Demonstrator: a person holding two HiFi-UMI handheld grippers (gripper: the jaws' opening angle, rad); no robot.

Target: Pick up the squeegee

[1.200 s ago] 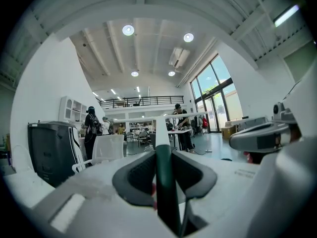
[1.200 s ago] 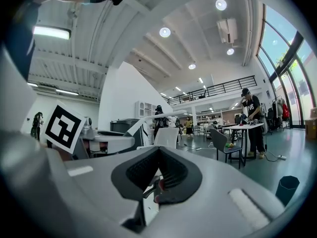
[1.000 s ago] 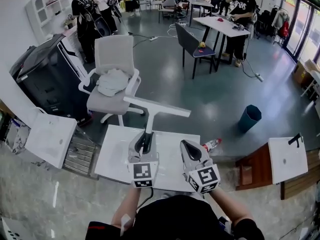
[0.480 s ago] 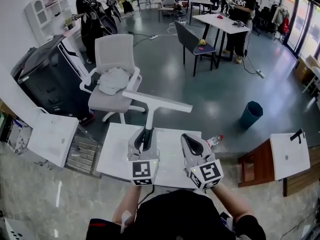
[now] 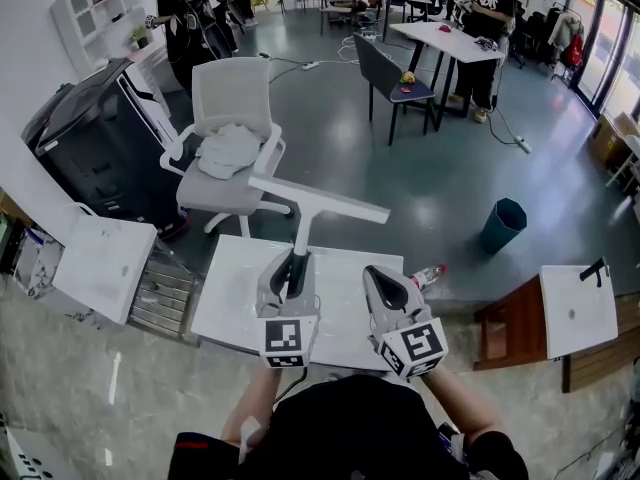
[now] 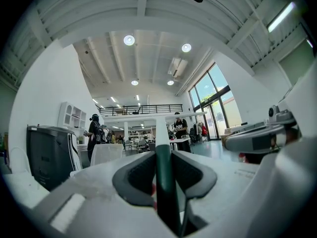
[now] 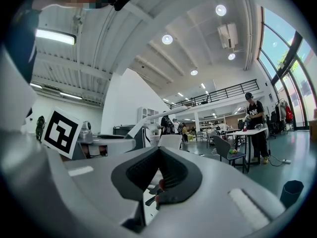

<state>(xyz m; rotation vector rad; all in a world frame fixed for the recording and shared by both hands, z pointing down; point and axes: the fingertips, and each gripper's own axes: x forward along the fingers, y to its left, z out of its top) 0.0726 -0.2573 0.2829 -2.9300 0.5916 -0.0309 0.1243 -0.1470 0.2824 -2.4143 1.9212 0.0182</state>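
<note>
left claw (image 5: 291, 268): pinched on squeegee (image 5: 318, 199) handle above bench (image 5: 232, 313) | right claw (image 5: 381, 280): pressed together, empty | risk: handle may be levered loose by top-heavy blade

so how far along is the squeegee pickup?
Done: left gripper jaws are closed on the squeegee handle, and it looks lifted clear of the table. In hand: squeegee held out level, blade forward. Left: nothing for the pickup itself; right gripper is empty, jaws together.
</note>
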